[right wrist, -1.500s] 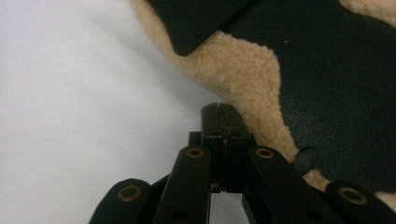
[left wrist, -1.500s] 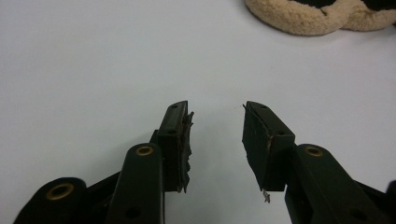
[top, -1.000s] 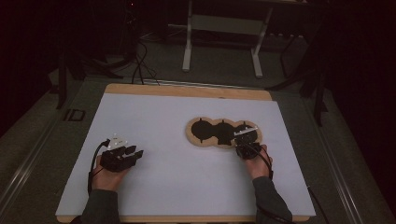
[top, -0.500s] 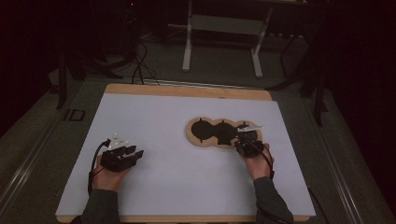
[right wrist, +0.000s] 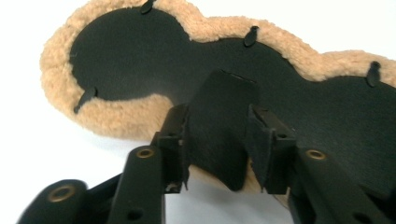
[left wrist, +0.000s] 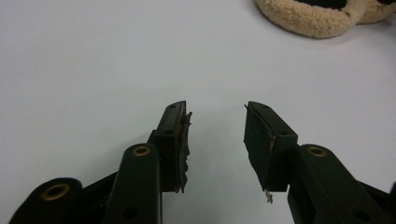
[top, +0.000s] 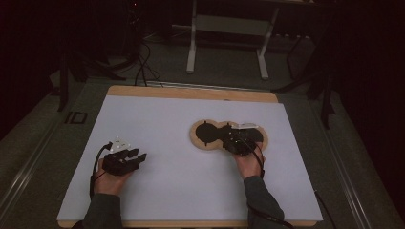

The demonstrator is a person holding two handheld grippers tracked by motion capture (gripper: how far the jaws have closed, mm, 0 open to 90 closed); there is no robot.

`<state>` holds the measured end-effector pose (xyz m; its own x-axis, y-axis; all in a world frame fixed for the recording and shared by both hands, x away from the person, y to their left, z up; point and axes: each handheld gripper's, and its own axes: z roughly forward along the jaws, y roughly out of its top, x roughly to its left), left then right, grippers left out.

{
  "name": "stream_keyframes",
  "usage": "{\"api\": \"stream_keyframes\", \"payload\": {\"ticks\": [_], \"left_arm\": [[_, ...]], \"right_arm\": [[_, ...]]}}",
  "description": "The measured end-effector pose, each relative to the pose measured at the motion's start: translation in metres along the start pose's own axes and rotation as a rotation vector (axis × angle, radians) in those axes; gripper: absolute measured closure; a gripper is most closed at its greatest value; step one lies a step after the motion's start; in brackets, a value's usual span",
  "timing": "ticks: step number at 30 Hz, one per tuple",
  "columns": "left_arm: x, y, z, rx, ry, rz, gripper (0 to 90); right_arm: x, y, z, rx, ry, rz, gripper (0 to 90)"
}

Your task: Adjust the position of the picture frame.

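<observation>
While the fleece-edged black pad (top: pixel 228 135) lies flat on the white bench (top: pixel 181 191), right of the middle and toward the far side, its near edge sits between the jaws of my right claw (right wrist: pixel 217 140). It is a lobed piece, black leather-like in the centre with a tan fleece border all round, and small black tabs poke out over the fleece at several spots. In the right gripper view a folded-up flap of the black material stands between my two jaws, with a sliver of the tan underside showing below it. Those jaws have just been opening; they now stand apart, close on either side of the flap, and I cannot tell whether either pad touches it. From the high view my right claw (top: pixel 240 139) lies over the right-hand lobes of the pad, with my hand and sleeve coming up from the near edge of the bench.

My left claw (top: pixel 125 160) rests well apart from the pad, low on the left side of the bench, pointing right toward it. Its jaws are spread with nothing between them, just bare white surface. In the left gripper view (left wrist: pixel 217 140) the worn jaw linings show frayed edges, and a curve of the pad's tan fleece (left wrist: pixel 303 21) appears at the top right, far ahead of the tips.
</observation>
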<state>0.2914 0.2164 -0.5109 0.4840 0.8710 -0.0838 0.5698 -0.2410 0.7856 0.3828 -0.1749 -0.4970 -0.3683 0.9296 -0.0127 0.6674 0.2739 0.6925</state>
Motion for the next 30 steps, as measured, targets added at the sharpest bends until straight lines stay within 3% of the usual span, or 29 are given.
{"api": "stream_keyframes", "payload": {"ticks": [6,15,18,21,25,30], "left_arm": [[-0.0001,0.0001,0.0002,0.001,-0.001,0.002,59.7],[-0.0011,0.0001,0.0009,0.004,0.003,0.006,59.5],[-0.0015,0.0,0.0012,0.005,0.004,0.01,59.4],[-0.0014,0.0,0.0013,0.005,0.004,0.009,59.3],[-0.0013,0.0,0.0015,0.005,0.004,0.01,59.1],[-0.0024,0.0001,0.0025,0.01,0.007,0.016,58.8]], "right_arm": [[0.0018,0.0008,0.0041,0.002,-0.002,0.02,54.9],[-0.0002,-0.0035,0.0041,-0.006,0.049,-0.003,44.5],[-0.0013,-0.0033,0.0049,0.003,0.07,-0.024,36.5],[-0.004,-0.0032,0.0065,0.014,0.065,-0.014,34.0],[-0.0063,-0.0064,0.0103,0.02,0.079,-0.016,34.2],[-0.0028,-0.0077,0.0102,0.013,0.063,-0.029,35.0]]}}
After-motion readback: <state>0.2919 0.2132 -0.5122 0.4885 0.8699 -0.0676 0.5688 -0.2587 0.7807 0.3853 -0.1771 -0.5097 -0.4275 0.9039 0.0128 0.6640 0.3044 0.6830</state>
